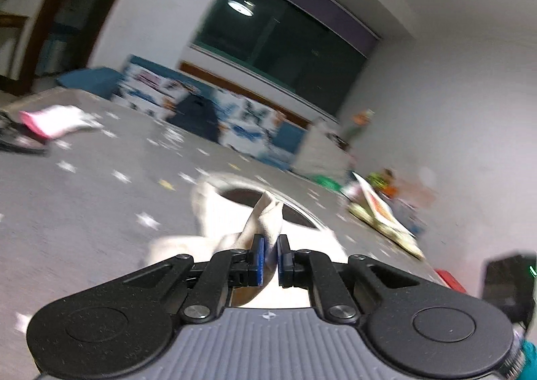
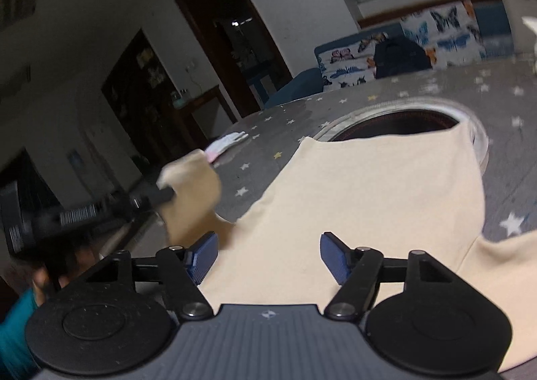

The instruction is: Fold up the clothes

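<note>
A cream garment (image 2: 376,192) lies on the grey star-patterned bed cover (image 2: 419,88), its dark-lined neck opening (image 2: 396,121) at the far side. My left gripper (image 1: 271,257) is shut on a pinched fold of the cream garment (image 1: 265,215), lifted off the bed. In the right wrist view the left gripper (image 2: 164,193) appears at the left, gripping a sleeve-like corner of the cloth. My right gripper (image 2: 266,257) is open just above the garment's near part, cloth showing between its blue pads (image 2: 201,257).
Pink and white clothes (image 1: 57,121) lie at the bed's far left, next to dark clothing (image 1: 16,141). A butterfly-print headboard (image 1: 235,118) with a dark bag (image 1: 198,114) lines the far side. Toys and a book (image 1: 379,208) sit at the right edge. A person's teal sleeve (image 2: 13,329) is at lower left.
</note>
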### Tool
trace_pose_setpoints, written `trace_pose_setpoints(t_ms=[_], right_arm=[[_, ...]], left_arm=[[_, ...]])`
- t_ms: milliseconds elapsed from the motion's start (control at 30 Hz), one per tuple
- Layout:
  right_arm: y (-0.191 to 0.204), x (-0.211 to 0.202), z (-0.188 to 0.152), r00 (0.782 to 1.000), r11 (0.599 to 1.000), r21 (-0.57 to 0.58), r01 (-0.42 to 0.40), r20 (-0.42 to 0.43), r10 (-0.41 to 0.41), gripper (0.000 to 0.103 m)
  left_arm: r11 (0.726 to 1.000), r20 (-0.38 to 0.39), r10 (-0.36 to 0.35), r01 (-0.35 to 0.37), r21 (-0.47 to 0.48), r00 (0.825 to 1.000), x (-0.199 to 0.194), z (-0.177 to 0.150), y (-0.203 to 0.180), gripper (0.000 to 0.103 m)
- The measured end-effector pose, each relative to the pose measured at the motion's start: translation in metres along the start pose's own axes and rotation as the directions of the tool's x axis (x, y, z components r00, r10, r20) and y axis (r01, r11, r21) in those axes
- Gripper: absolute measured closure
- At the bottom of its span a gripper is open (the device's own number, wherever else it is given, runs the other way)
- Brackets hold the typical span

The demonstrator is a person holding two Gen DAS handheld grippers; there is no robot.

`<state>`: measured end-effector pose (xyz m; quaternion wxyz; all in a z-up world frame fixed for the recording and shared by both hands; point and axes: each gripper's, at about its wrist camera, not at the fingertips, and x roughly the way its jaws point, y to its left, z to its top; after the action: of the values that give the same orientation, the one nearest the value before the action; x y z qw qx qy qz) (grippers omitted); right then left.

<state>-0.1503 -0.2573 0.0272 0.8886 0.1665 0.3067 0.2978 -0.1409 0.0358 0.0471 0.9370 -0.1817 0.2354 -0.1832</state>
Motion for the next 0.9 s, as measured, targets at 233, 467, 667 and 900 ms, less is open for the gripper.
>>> trace_pose_setpoints(t_ms=[233, 467, 667, 900], right_arm=[[-0.016, 0.015, 0.0, 0.997, 0.987, 0.146, -0.067, -0.025, 0.071, 0.035], [-0.033, 0.039, -0.002, 0.991, 0.942, 0.32, -0.102, -0.051, 0.125, 0.037], [-0.038, 0.061, -0.006, 0.984, 0.925, 0.367, -0.101, -0.103, 0.148, 0.059], [-0.031, 0.062, -0.006, 0.986, 0.942, 0.319, -0.102, -0.095, 0.139, 0.092]], left_arm=[[0.99, -0.086, -0.121, 0.127, 0.066, 0.989, 0.022, -0.025, -0.039, 0.095], [0.975, -0.137, -0.164, 0.181, 0.125, 0.977, 0.036, -0.04, -0.057, 0.095], [0.967, -0.159, -0.18, 0.204, 0.153, 0.971, 0.036, -0.046, -0.062, 0.094], [0.954, -0.18, -0.201, 0.235, 0.189, 0.963, 0.024, -0.05, -0.056, 0.085]])
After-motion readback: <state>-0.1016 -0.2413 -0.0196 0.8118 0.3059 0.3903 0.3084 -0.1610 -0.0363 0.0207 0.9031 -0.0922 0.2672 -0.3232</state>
